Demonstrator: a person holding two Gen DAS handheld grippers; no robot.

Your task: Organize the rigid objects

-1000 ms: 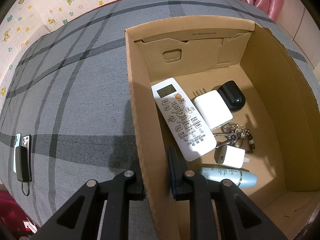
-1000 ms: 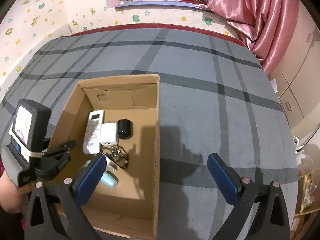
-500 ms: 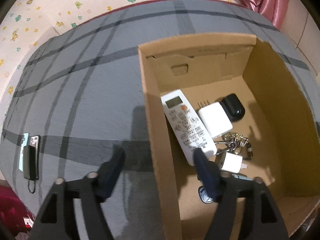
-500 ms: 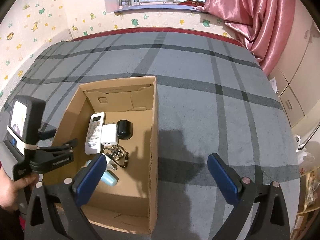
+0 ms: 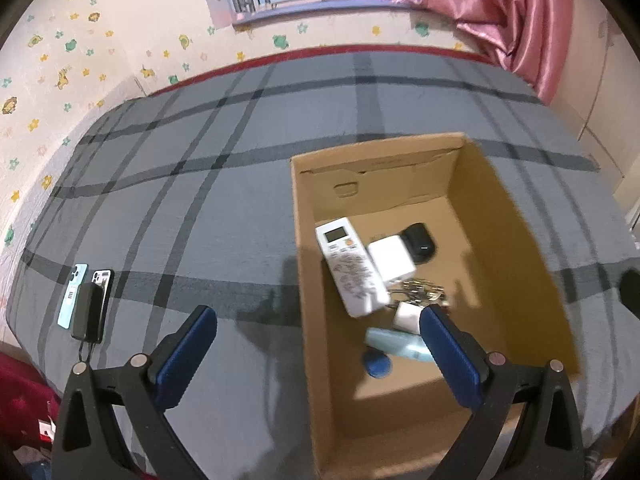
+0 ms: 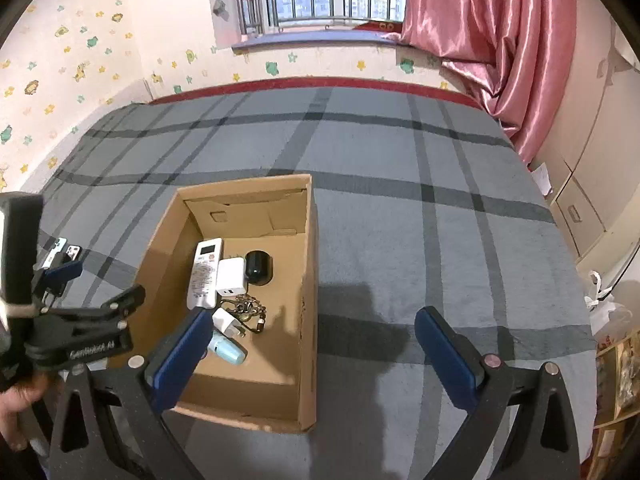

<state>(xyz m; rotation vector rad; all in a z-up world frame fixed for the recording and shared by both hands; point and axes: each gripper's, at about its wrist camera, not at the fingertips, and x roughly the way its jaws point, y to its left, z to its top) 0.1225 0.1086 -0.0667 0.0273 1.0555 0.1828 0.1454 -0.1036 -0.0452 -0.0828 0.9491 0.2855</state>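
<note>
An open cardboard box (image 5: pixel 380 176) (image 6: pixel 308 280) stands on the grey plaid bed. It holds a white remote (image 5: pixel 348 264), a white charger (image 5: pixel 390 258), a black case (image 5: pixel 418 240), keys (image 5: pixel 420 292), a small white plug (image 5: pixel 406 314), a teal bottle (image 5: pixel 396 346) and a blue round thing (image 5: pixel 376 364). My left gripper (image 5: pixel 316 320) hovers above the box's left wall, its jaws opening wide with nothing held between them. Above the box's right wall my right gripper (image 6: pixel 314 316) is open and holds nothing.
Two phones (image 5: pixel 74 296) with a black power bank (image 5: pixel 86 312) on top lie at the bed's left edge. A person's hand (image 6: pixel 16 404) holds the left gripper. A starred wall and window are beyond; a pink curtain (image 6: pixel 500 60) and cabinets stand right.
My left gripper, shut around the box's left wall a second ago, has opened wide and risen. The blue round thing now shows on the box floor. The right gripper rose slightly.
</note>
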